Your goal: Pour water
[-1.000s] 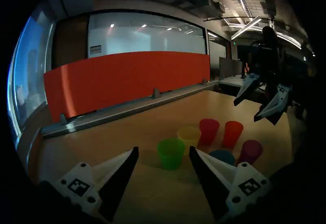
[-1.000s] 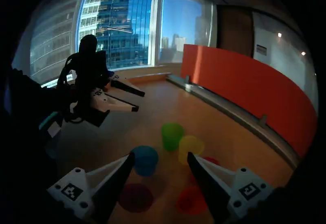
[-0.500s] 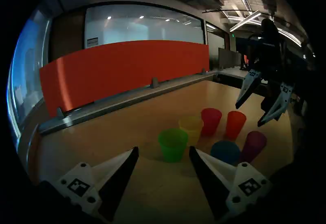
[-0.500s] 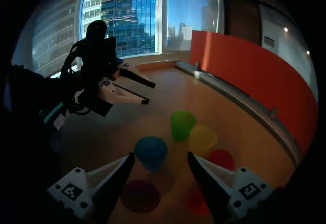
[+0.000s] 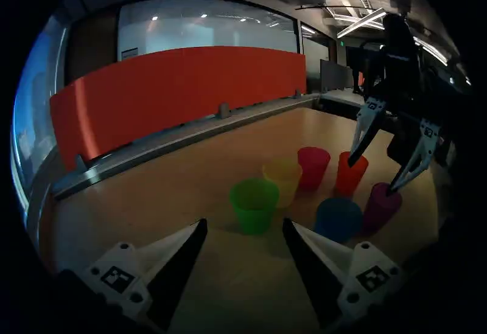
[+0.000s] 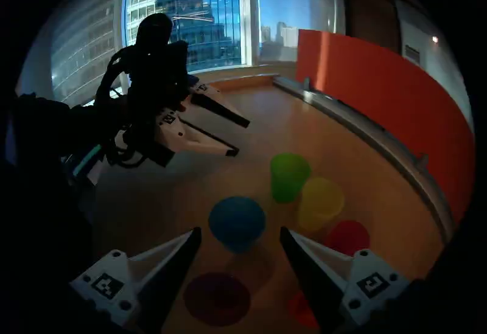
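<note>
Six cups stand clustered on the wooden surface [image 5: 182, 179], well in from its edge along the orange partition [image 5: 176, 93]: green cup [image 5: 254, 203], yellow cup [image 5: 283, 176], red cup [image 5: 313, 165], orange cup [image 5: 351, 177], blue cup [image 5: 338, 218], purple cup [image 5: 380, 205]. The left hand-held gripper [image 5: 243, 221] is spread wide and empty, facing the green cup. The right hand-held gripper [image 6: 239, 230], also spread and empty, hangs above the orange and purple cups.

Right gripper [image 5: 372, 176] has dropped closer to blue cup [image 6: 237, 221].
</note>
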